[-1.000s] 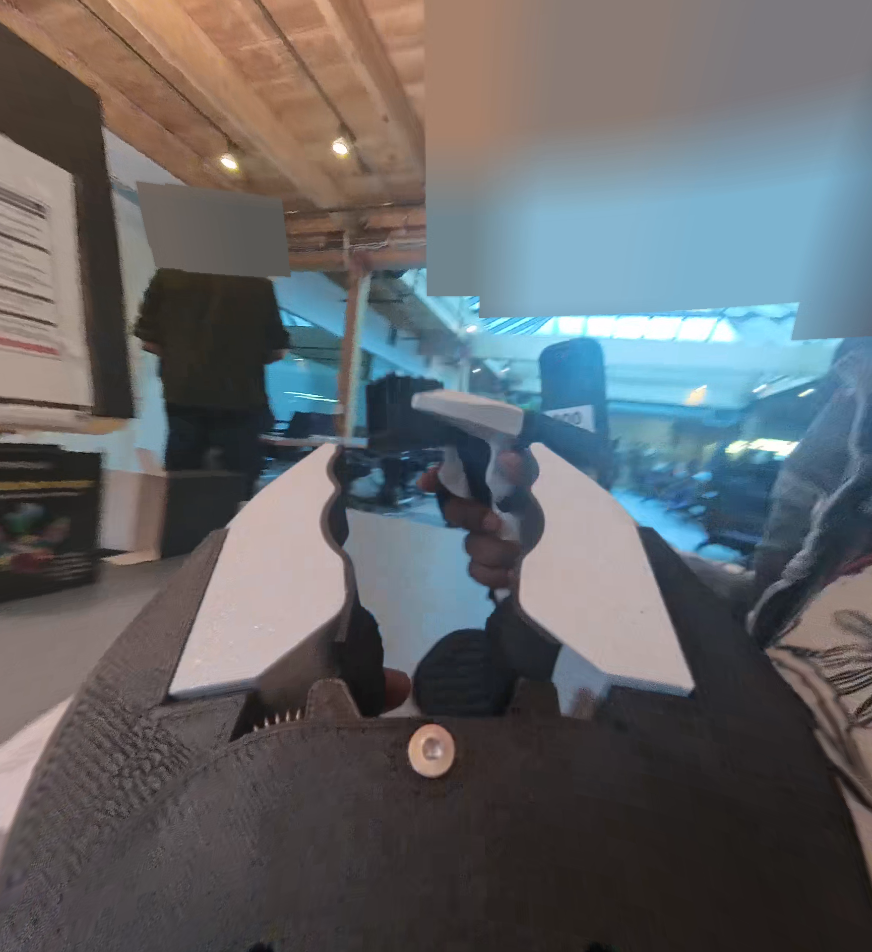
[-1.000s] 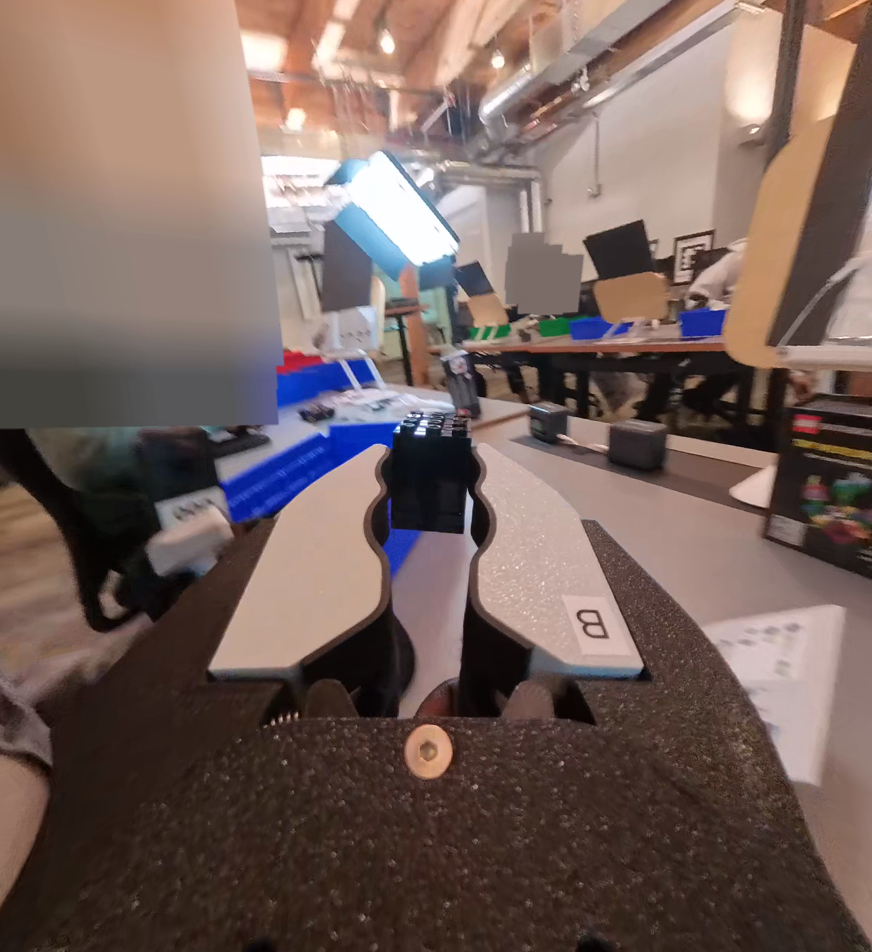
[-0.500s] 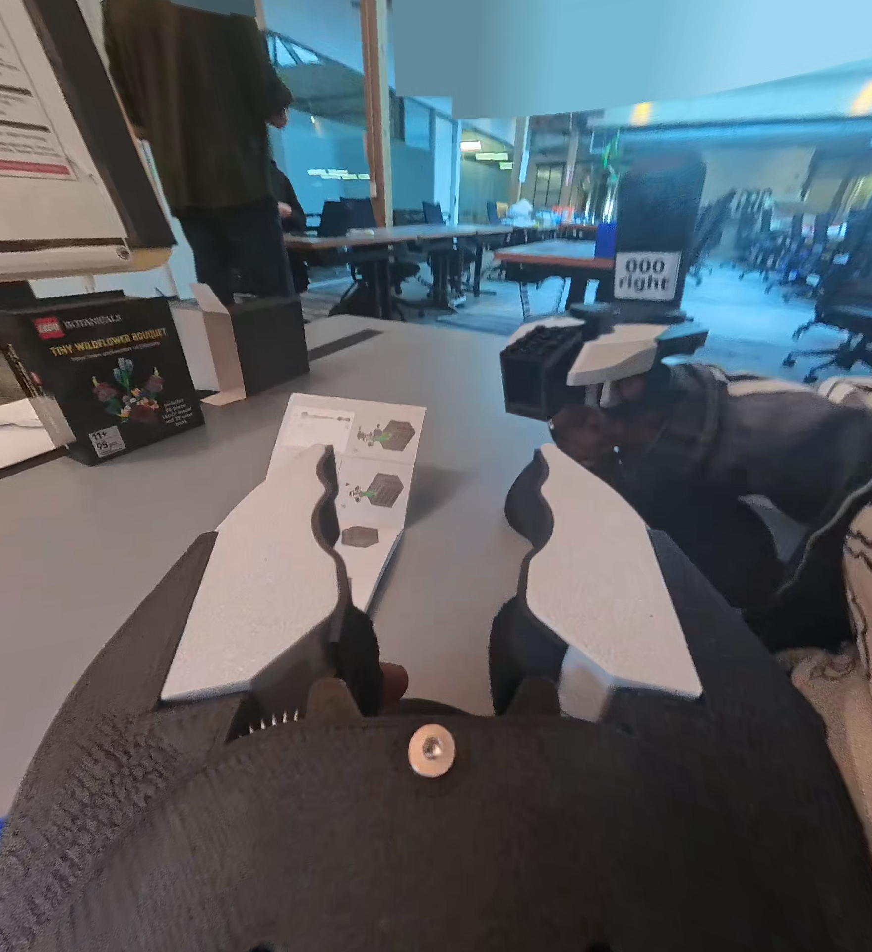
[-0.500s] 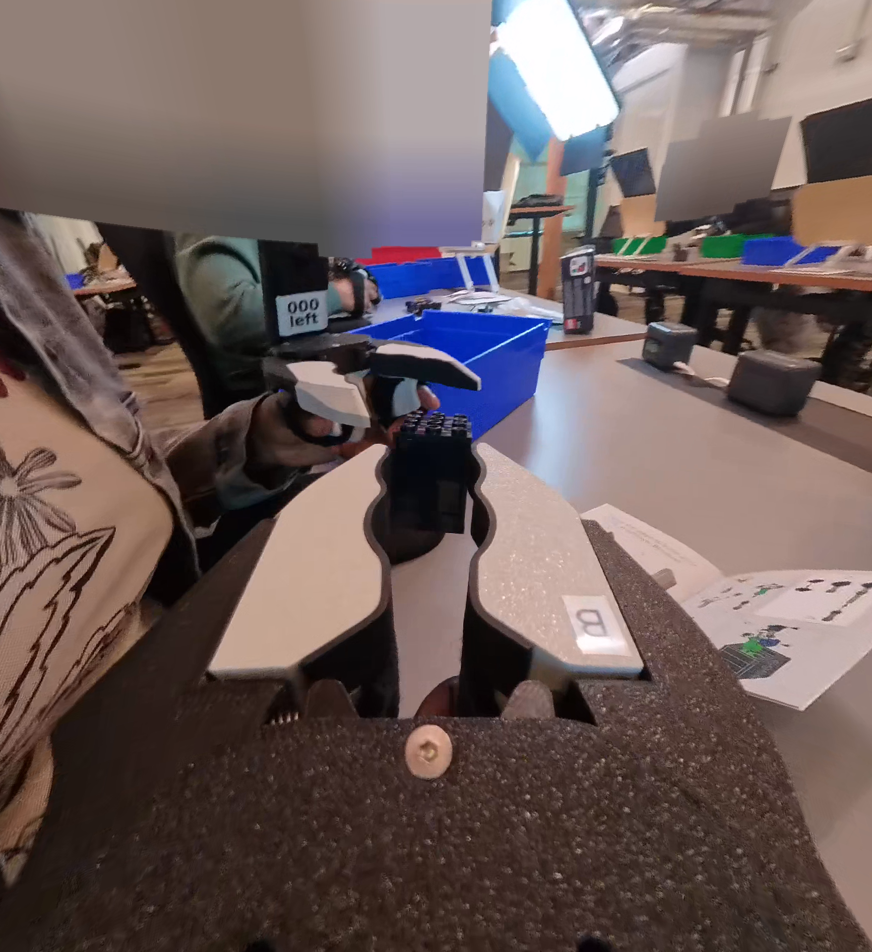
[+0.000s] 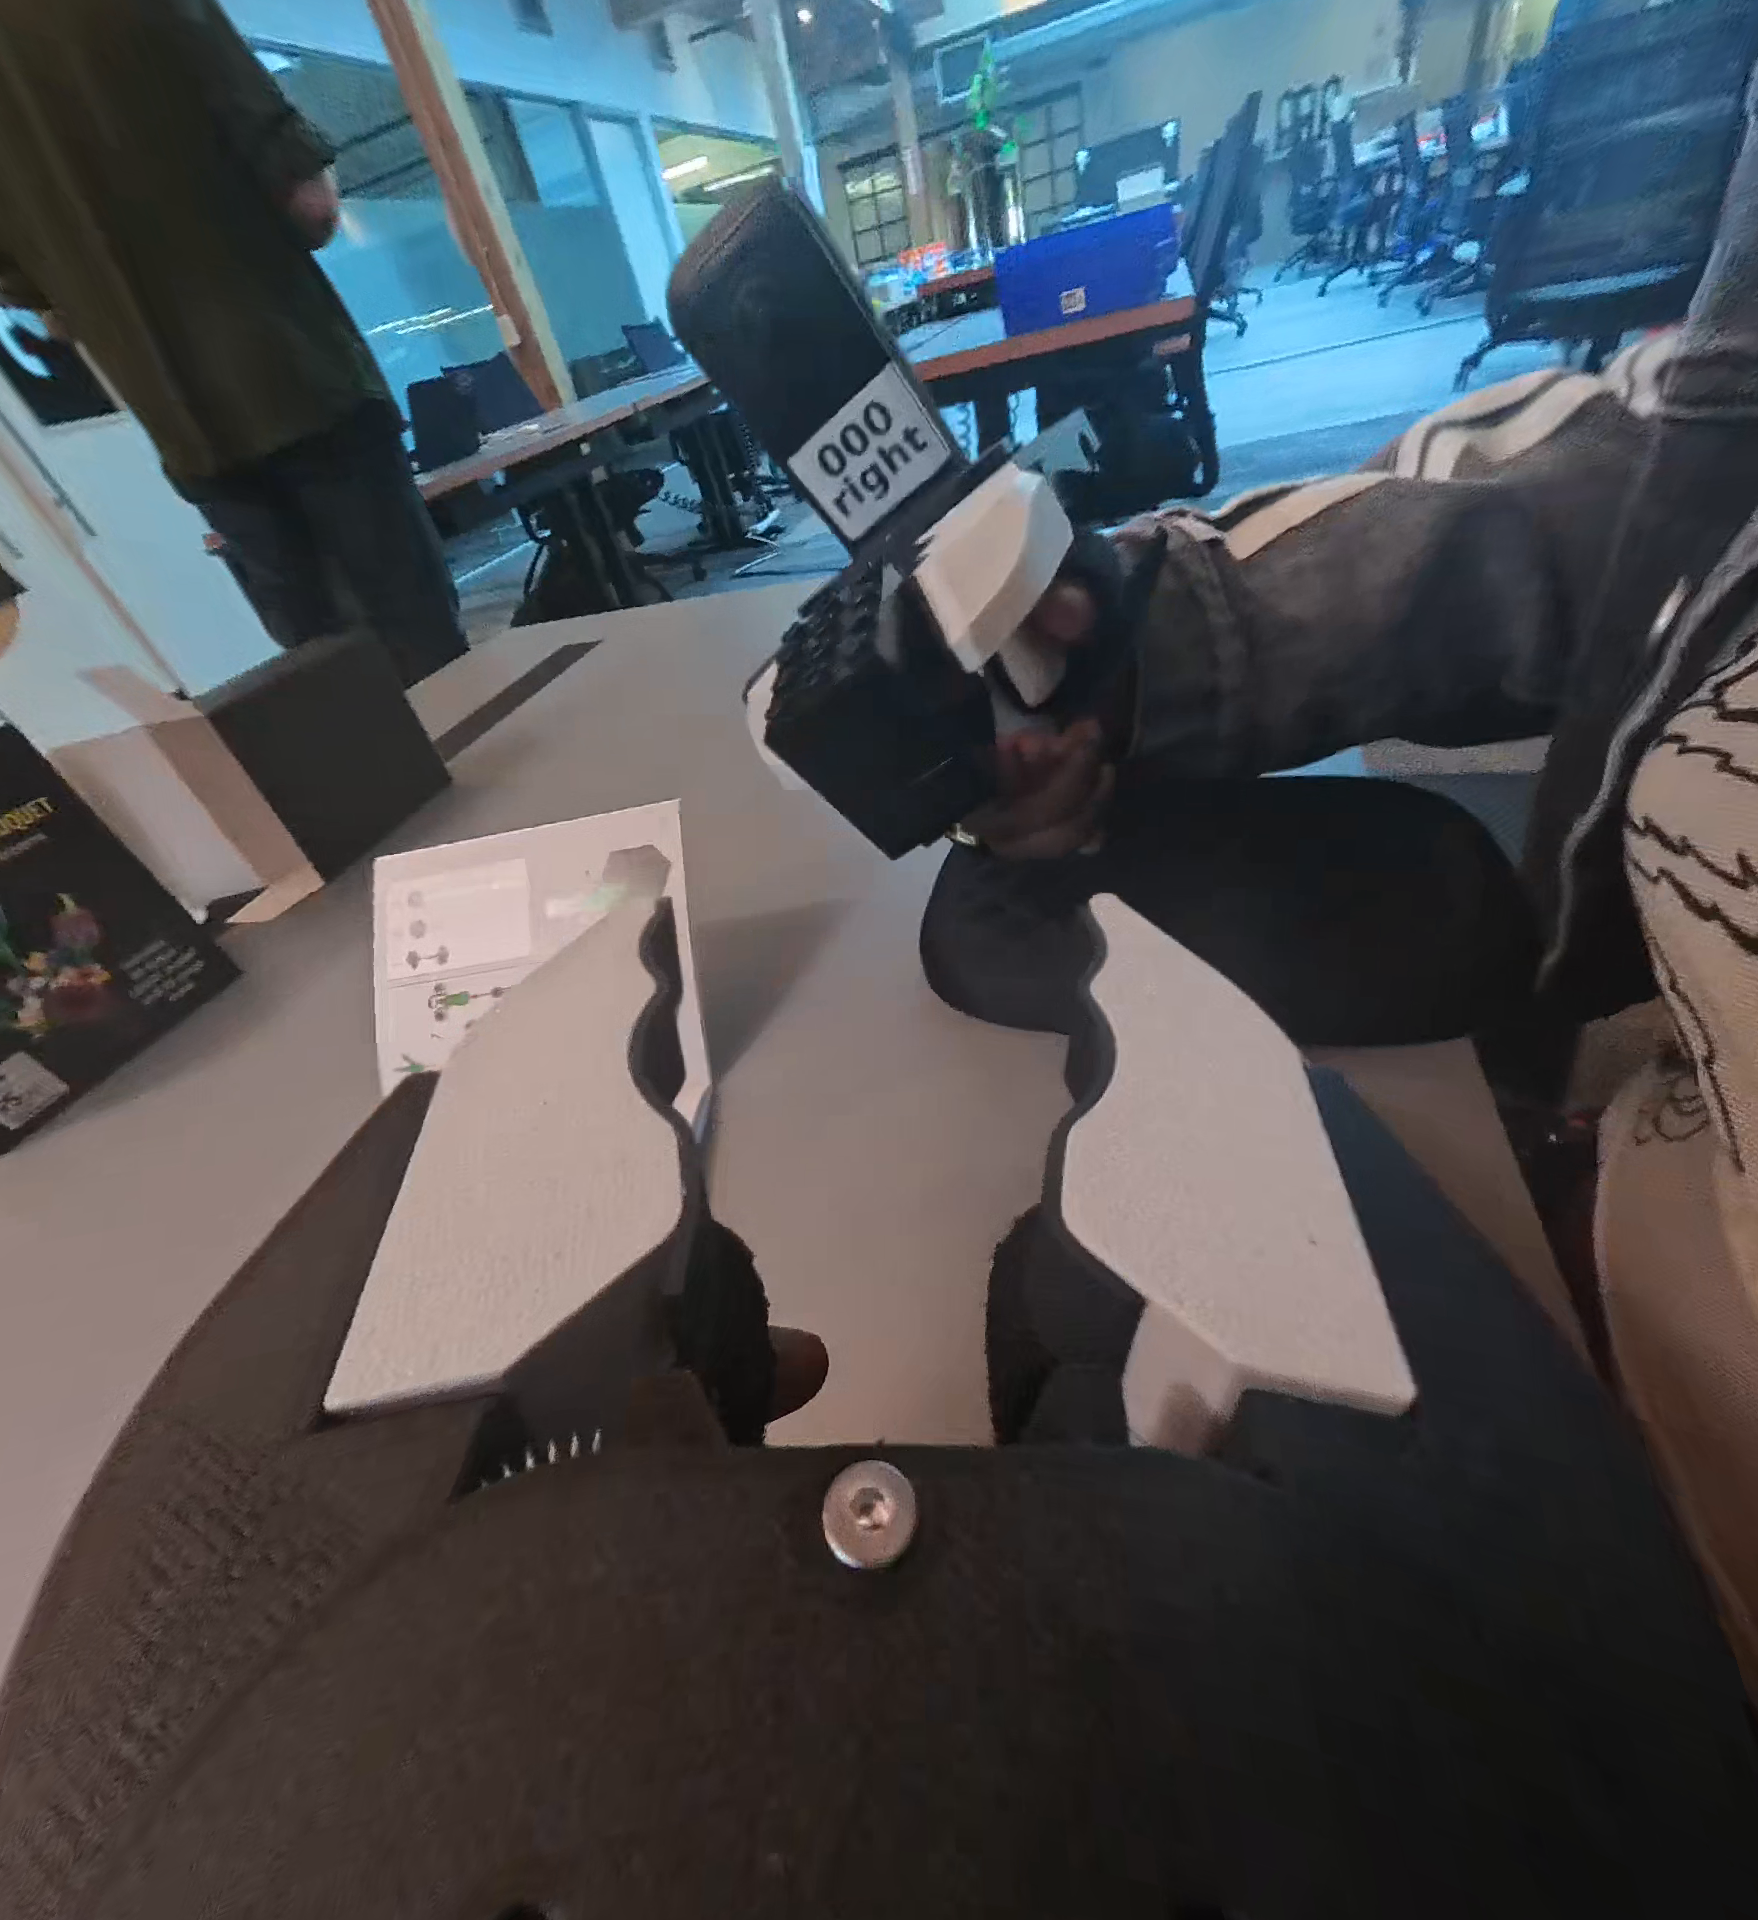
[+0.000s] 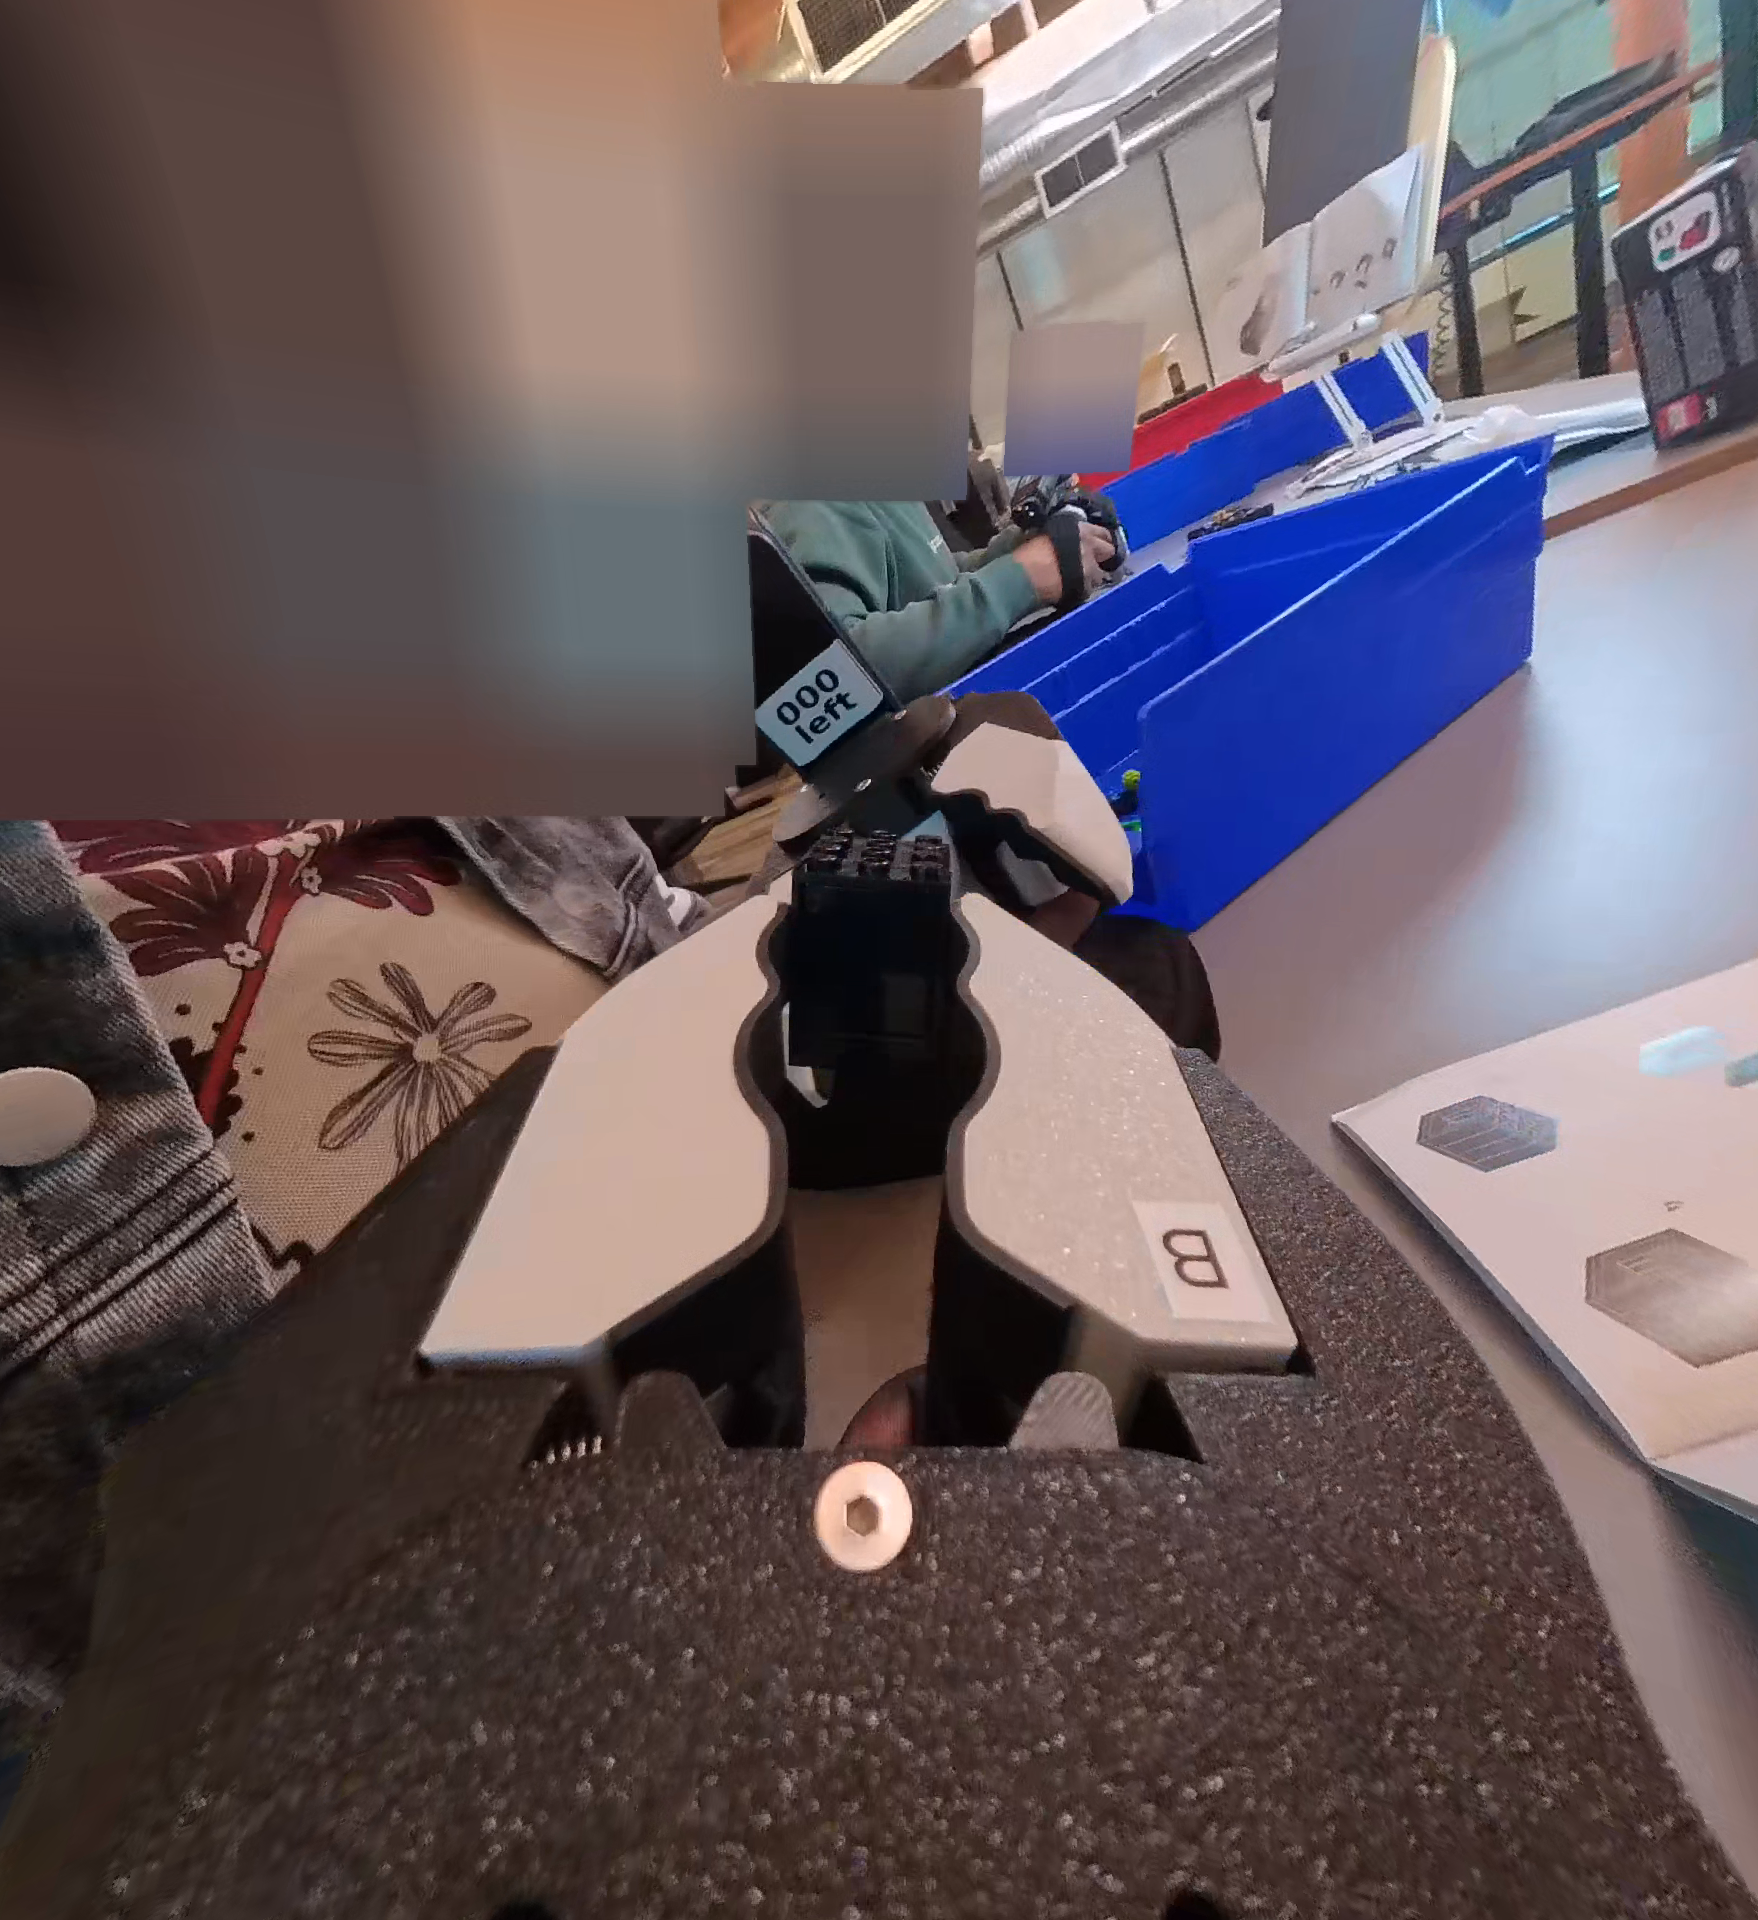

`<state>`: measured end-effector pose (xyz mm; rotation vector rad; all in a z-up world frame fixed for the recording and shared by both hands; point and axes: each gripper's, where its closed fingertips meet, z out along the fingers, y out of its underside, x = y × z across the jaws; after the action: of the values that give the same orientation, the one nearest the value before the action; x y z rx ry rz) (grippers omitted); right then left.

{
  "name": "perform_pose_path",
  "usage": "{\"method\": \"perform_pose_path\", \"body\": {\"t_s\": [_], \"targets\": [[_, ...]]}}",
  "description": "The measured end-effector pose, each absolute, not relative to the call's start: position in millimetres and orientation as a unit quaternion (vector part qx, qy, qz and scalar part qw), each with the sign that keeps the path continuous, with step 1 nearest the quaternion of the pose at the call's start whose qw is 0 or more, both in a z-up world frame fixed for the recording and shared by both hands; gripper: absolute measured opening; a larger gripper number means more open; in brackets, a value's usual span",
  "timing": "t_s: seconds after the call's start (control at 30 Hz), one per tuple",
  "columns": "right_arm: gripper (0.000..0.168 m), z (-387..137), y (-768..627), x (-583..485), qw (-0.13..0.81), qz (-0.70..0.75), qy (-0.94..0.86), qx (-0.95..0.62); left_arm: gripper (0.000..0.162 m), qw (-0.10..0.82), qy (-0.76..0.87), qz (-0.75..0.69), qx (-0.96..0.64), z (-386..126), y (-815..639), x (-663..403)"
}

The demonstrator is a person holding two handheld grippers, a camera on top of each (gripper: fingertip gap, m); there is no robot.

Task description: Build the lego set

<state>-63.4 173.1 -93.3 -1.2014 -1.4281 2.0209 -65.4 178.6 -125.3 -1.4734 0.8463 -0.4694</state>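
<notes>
My right gripper [image 6: 870, 914] is shut on a black lego block [image 6: 875, 966] with its studs up, held above the grey table [image 6: 1581, 831]. In the left wrist view the block [image 5: 875, 727] and the right gripper [image 5: 989, 582] hang in the air just ahead and slightly right of my left gripper [image 5: 880, 925]. The left gripper is open and empty, its jaws wide apart over the table. In the right wrist view the left gripper [image 6: 1020, 821] sits close behind the block. An open instruction booklet [image 5: 501, 925] lies flat on the table and shows in the right wrist view too [image 6: 1633, 1195].
A blue bin [image 6: 1322, 686] with small parts stands on the table past the left gripper. The dark lego box [image 5: 33, 966] and an open dark carton [image 5: 324, 748] stand at the left. A person [image 5: 210, 260] stands behind the table. My torso and sleeves edge both views. My two grippers' fingertips are within a few centimetres of each other.
Both grippers have tilted down toward the table and come closer together. The right gripper still grips the black block; the left has stayed open.
</notes>
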Motion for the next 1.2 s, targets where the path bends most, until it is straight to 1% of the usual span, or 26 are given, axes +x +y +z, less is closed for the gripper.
{"method": "perform_pose_path", "body": {"t_s": [0.13, 0.23, 0.33, 0.37, 0.5, 0.57, 0.77, 1.2], "targets": [[0.026, -95, 168, -69, 0.170, 0.731, -0.504, -0.426, 0.070, 0.656, 0.349, -0.215, -0.634, -117, 179, -70], [0.027, -94, 169, -75, 0.211, 0.717, -0.512, -0.424, 0.067, 0.666, 0.292, -0.261, -0.635, -103, 180, -79], [0.026, -77, 173, -82, 0.295, 0.706, -0.502, -0.404, 0.067, 0.650, 0.226, -0.364, -0.627, -90, 177, -82], [0.026, -70, 173, -84, 0.315, 0.705, -0.496, -0.396, 0.064, 0.638, 0.216, -0.390, -0.628, -90, 176, -80], [0.027, -63, 160, -88, 0.319, 0.710, -0.503, -0.376, 0.059, 0.608, 0.216, -0.442, -0.623, -94, 172, -65], [0.027, -64, 154, -90, 0.316, 0.711, -0.506, -0.372, 0.049, 0.608, 0.224, -0.467, -0.601, -88, 165, -59], [0.027, -68, 143, -93, 0.313, 0.702, -0.527, -0.363, 0.030, 0.624, 0.220, -0.475, -0.580, -81, 160, -57], [0.027, -68, 140, -100, 0.297, 0.697, -0.541, -0.365, 0.028, 0.648, 0.209, -0.446, -0.580, -80, 157, -68]]}}
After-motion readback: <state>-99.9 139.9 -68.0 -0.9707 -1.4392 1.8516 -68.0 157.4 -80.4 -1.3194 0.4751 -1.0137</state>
